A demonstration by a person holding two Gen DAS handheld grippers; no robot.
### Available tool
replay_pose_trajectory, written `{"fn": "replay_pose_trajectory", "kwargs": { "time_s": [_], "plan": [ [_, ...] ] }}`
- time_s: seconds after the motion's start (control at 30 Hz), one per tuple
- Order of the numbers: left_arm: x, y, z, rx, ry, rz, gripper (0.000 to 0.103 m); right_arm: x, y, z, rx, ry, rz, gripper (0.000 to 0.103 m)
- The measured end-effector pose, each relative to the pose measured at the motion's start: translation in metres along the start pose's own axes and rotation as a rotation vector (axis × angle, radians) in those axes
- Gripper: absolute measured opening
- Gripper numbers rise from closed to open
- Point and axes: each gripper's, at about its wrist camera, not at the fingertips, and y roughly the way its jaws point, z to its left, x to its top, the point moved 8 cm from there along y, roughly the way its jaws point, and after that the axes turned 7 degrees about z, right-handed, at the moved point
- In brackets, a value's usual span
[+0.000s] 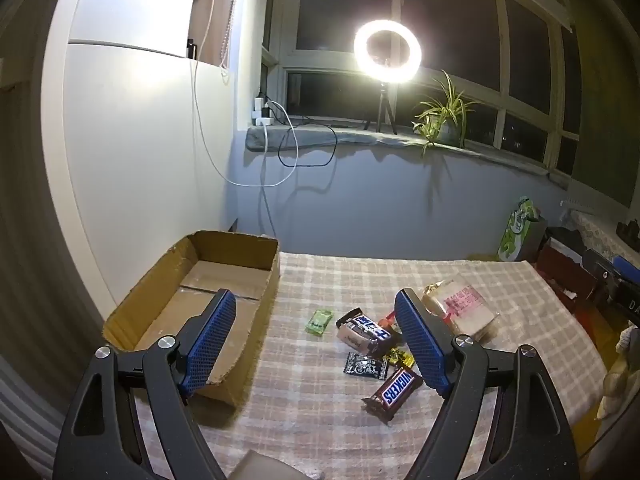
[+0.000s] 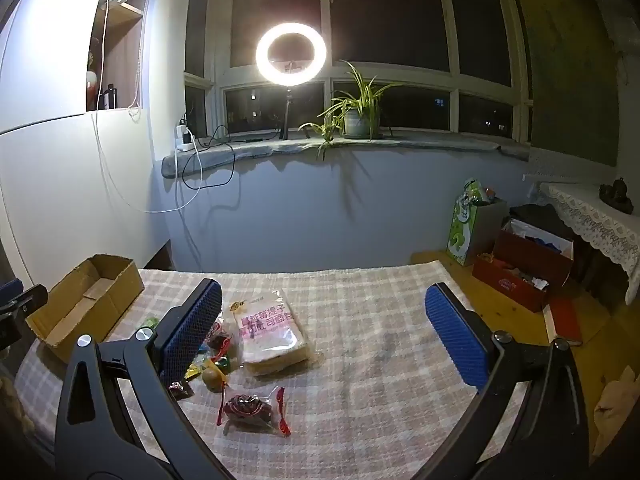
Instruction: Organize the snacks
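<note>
On the checked table (image 1: 460, 280), snacks (image 1: 376, 344) lie loose beside the cardboard box (image 1: 192, 304), which looks empty. Left hand-held gripper (image 1: 320, 336) and right hand-held gripper (image 2: 324, 336): jaws wide apart, holding nothing.

A ring light (image 1: 387, 51) on the windowsill (image 1: 360, 136) is the main source in both wrist views, and it blooms into a white glare with a soft halo. The windows (image 2: 380, 20) behind it are black. The white wall (image 1: 140, 140) on the left catches a bright patch, while the right side falls into dim, yellowish gloom. The plant (image 2: 356, 108) and cables (image 1: 280, 148) cast long shadows down the wall below the sill. Fisheye distortion bends straight lines, and the corners darken to black.
</note>
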Motion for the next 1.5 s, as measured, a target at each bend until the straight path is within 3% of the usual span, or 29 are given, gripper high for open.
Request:
{"fn": "replay_pose_trajectory", "kwargs": {
  "time_s": [1.5],
  "plan": [
    [0.0001, 0.0008, -0.0038, -0.008, -0.013, 0.001, 0.082, 0.0039, -0.0017, 0.0004, -0.018, -0.012, -0.024, 0.103]
  ]
}}
